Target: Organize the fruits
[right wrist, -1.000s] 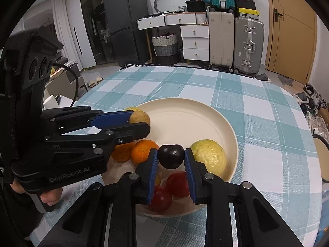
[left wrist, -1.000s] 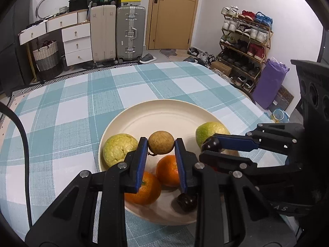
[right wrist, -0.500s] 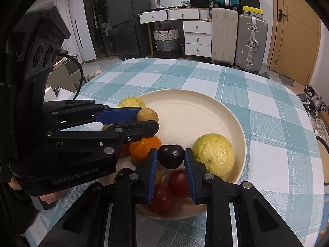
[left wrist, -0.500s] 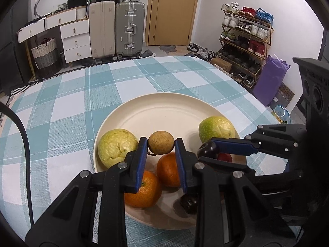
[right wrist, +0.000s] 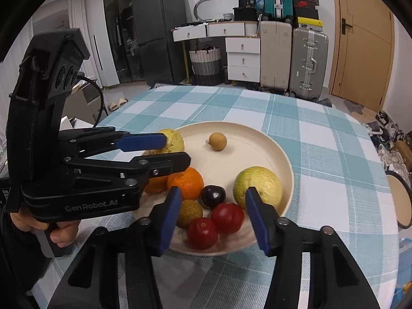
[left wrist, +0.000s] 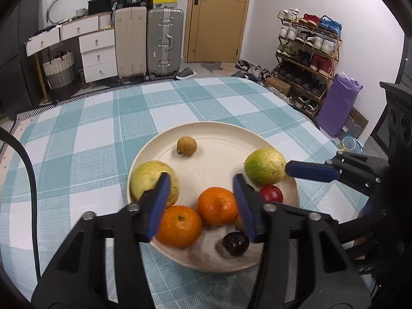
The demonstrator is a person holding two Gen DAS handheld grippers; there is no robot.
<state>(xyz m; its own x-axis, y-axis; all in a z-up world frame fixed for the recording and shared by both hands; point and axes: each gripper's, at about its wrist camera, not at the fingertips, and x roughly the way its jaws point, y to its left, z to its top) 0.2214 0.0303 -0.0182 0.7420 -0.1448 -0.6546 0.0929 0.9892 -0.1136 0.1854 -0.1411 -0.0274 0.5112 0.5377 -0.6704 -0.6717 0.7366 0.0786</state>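
A cream plate [left wrist: 219,139] [right wrist: 265,141] on the checked tablecloth holds the fruit. A small brown fruit [left wrist: 186,145] [right wrist: 217,141] lies alone at its far side. Two yellow-green guavas [left wrist: 148,177] [left wrist: 264,166] [right wrist: 257,182], two oranges [left wrist: 179,225] [left wrist: 217,206] [right wrist: 188,182], a dark plum [left wrist: 235,243] [right wrist: 213,196], two red fruits [right wrist: 228,217] [right wrist: 202,233] and a small yellow fruit [right wrist: 190,212] lie nearer. My left gripper [left wrist: 202,203] is open and empty above the oranges. My right gripper [right wrist: 213,217] is open and empty above the red fruits.
The round table has a teal and white checked cloth [left wrist: 77,139]. Suitcases [left wrist: 164,41], white drawers [left wrist: 97,49], a basket [left wrist: 58,67] and a shoe rack [left wrist: 306,51] stand beyond it. A person's hand [right wrist: 59,231] holds the left gripper's handle.
Both grippers have opened. The left one let go of the brown fruit, now on the plate's far side. The right one let go of the dark plum, now lying among the fruit.
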